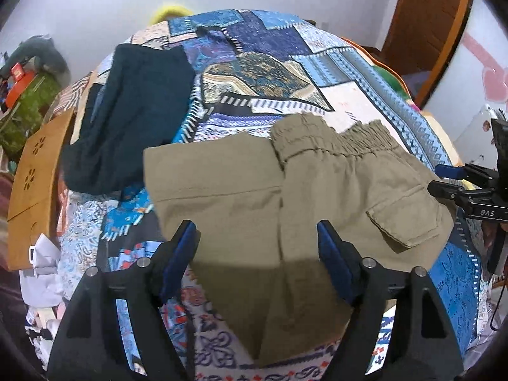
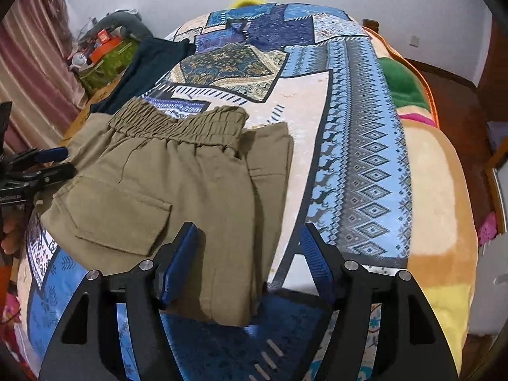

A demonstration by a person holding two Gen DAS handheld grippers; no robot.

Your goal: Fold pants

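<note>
At the far left of the left wrist view a wooden board with flower-shaped cut-outs is seen at the edge of the bed. Just to its right a dark teal garment is laid on the patterned bedspread, well towards the far side. The khaki pants are spread on the bedspread in the middle of the bed, folded over themselves, with the elastic waistband turned away from the camera and a flapped pocket on their right part. The left gripper is held above the near part of the pants with its blue-padded jaws spread apart; cloth is seen between them, but the pads are not pressed on it. At the right edge of this view the right gripper is seen beside the pocket side of the pants.

In the right wrist view the left gripper appears at the left edge, next to the pants. The right gripper is held over the near right corner of the pants, its jaws also spread, with nothing pinched. To the right, a blanket in cream, green and orange is laid along the bed's side.
</note>
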